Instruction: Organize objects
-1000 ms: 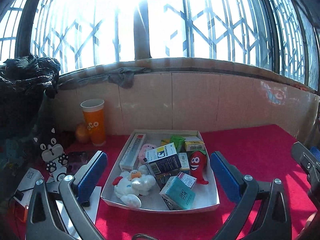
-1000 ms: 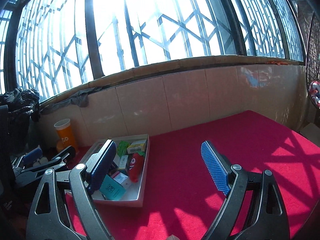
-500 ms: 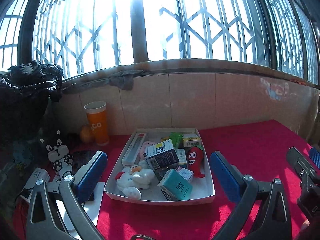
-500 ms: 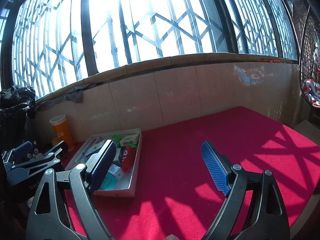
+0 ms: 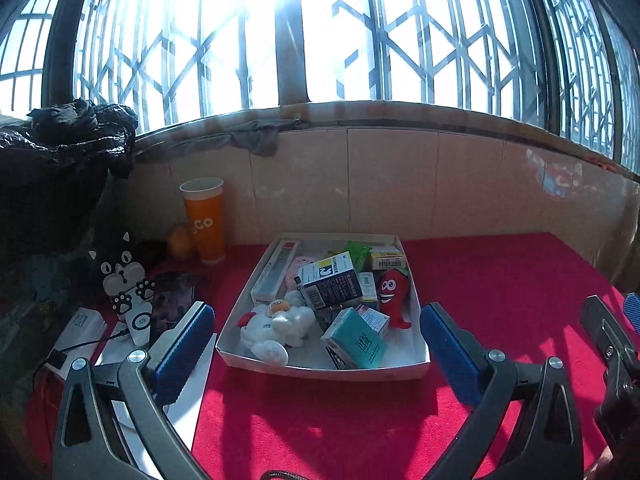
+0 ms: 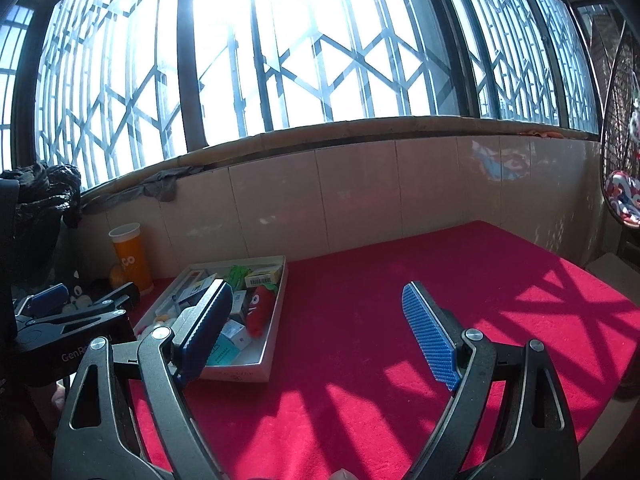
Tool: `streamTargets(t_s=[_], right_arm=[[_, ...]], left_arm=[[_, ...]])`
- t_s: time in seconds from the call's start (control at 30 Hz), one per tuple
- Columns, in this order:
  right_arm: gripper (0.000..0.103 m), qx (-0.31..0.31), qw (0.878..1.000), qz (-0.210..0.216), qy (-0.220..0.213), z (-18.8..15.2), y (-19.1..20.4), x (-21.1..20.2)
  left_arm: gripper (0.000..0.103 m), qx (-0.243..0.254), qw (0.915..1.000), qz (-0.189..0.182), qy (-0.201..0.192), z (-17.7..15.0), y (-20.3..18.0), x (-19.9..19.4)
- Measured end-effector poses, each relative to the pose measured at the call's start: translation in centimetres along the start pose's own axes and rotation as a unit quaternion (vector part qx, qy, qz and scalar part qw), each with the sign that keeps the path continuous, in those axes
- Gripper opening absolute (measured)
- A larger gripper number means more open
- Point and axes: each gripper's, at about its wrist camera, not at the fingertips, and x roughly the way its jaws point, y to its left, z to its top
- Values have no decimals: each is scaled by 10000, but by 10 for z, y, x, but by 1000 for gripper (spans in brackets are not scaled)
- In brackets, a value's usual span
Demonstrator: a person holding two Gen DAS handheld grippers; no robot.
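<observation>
A shallow white tray [image 5: 322,368] sits in the lower middle of the left wrist view, on a red-covered surface [image 5: 500,280], crowded with small things. A red chili toy with a grinning face [image 5: 394,290] stands toward its right side, a teal box [image 5: 354,340] lies tilted at the front, and a dark blue-and-white box [image 5: 332,282] rests on top of the pile in the centre. A white plush toy [image 5: 276,326] lies at the front left corner, a long pale box [image 5: 276,270] runs along the left wall, and a yellow box with a barcode [image 5: 386,258] and a green packet [image 5: 356,250] sit at the back.

In the right wrist view the same tray [image 6: 264,364] appears in the lower left, with the chili toy [image 6: 260,308] near its right wall.

The left tongs [image 5: 316,344] are spread wide, hovering in front of the tray with nothing between the blue pads; the tray shows in the gap between them. The right tongs [image 6: 316,332] are likewise spread and empty, over bare red cloth to the right of the tray.

Left of the tray, an orange paper cup [image 5: 204,220] stands against the tiled wall [image 5: 400,184], with a black-and-white cat figure [image 5: 126,284] in front of it. Barred windows [image 5: 420,32] fill the top of both views
</observation>
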Motion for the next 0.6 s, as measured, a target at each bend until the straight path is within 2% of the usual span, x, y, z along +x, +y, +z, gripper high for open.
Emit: streamTargets(t_s=[0.33,0.6], right_arm=[[88,-29,10000,-3,-79,-2,-2,-20],[88,-27,10000,-5,-32,-5,-4,-21]], left_arm=[[103,-51,9997,-139,206,-13,4,-16],[103,-44,9995,-97,287,-15,3,-13]])
